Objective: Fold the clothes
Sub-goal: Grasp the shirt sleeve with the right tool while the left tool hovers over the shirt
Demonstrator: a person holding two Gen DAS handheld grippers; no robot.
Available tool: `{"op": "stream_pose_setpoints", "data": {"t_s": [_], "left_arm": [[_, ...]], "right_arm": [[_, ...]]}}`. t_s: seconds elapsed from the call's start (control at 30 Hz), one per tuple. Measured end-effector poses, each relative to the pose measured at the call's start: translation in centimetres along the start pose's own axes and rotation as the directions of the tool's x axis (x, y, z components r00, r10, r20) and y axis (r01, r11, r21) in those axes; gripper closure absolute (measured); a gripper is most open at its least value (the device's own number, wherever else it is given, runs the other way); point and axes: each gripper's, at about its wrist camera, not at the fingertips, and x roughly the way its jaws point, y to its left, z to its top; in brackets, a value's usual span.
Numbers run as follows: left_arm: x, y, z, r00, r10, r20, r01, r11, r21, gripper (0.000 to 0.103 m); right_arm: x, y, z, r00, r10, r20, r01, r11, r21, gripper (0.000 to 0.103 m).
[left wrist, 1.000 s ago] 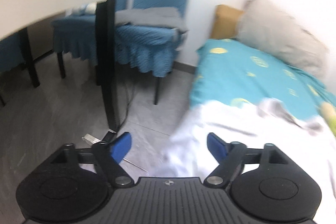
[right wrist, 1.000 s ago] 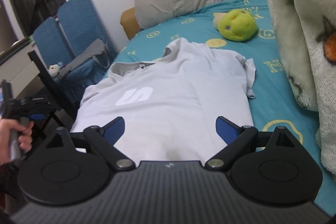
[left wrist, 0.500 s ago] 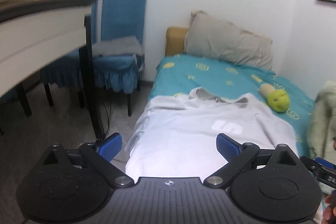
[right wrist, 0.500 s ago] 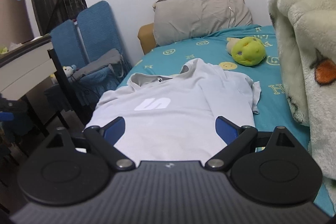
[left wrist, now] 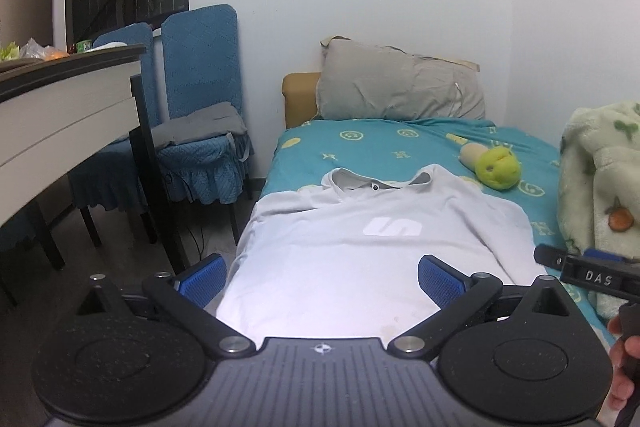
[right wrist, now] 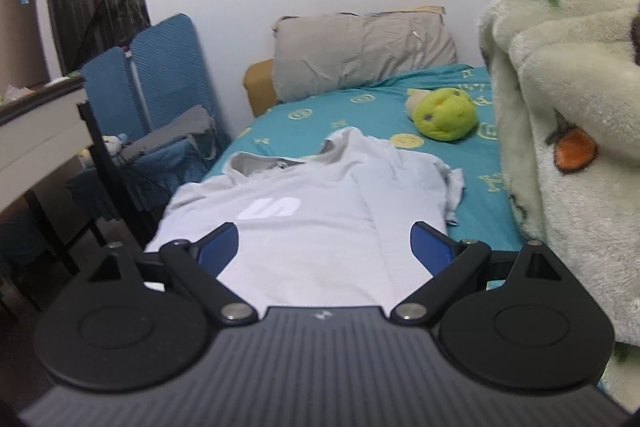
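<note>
A light grey polo shirt with a white logo lies flat, front up, on the teal bed, collar toward the pillow; its left side hangs over the bed's edge. My left gripper hovers above the shirt's hem, its jaws opening wide with nothing between them and no cloth touched. My right gripper stands open over the same shirt, slightly to the right, also empty. The shirt's right sleeve is crumpled on the sheet. The hem nearest me is hidden behind the gripper bodies.
A grey pillow and a green plush toy lie at the bed's head. A fluffy pale-green blanket is piled on the right. Blue chairs and a white table stand left of the bed. A hand shows at bottom right.
The left view swung from the floor and chairs onto the bed, so the shirt is now centred, and its jaws spread wider. The right gripper drew back slightly, still open.
</note>
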Motion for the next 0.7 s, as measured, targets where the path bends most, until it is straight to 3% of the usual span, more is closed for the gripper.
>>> {"op": "stream_pose_setpoints", "data": {"t_s": [0.3,0.33,0.4,0.57,0.7], "left_arm": [[3.2,-0.9,-1.7,1.000,-0.007,0.026,0.008,0.999,-0.048,0.000],[3.6,-0.9,-2.1,1.000,-0.008,0.021,0.009,0.998,-0.056,0.000],[4.5,-0.6,-3.2,1.000,-0.002,0.008,0.002,0.997,-0.074,0.000],[6.8,1.3,-5.6,0.998,0.023,-0.060,-0.031,0.990,-0.137,0.000],[9.0,2.9,-6.3,0.994,0.015,-0.107,-0.038,0.976,-0.215,0.000]], "right_arm": [[0.5,-3.9,1.0,1.000,-0.020,0.004,0.019,0.978,0.207,0.009],[0.8,-4.4,1.3,1.000,-0.018,0.006,0.017,0.973,0.231,0.014],[2.5,-5.6,2.1,1.000,-0.021,-0.015,0.024,0.960,0.278,0.028],[8.3,-9.4,4.1,0.995,-0.081,-0.052,0.095,0.927,0.364,0.032],[13.6,-12.0,3.8,0.986,-0.138,-0.096,0.166,0.890,0.424,0.039]]}}
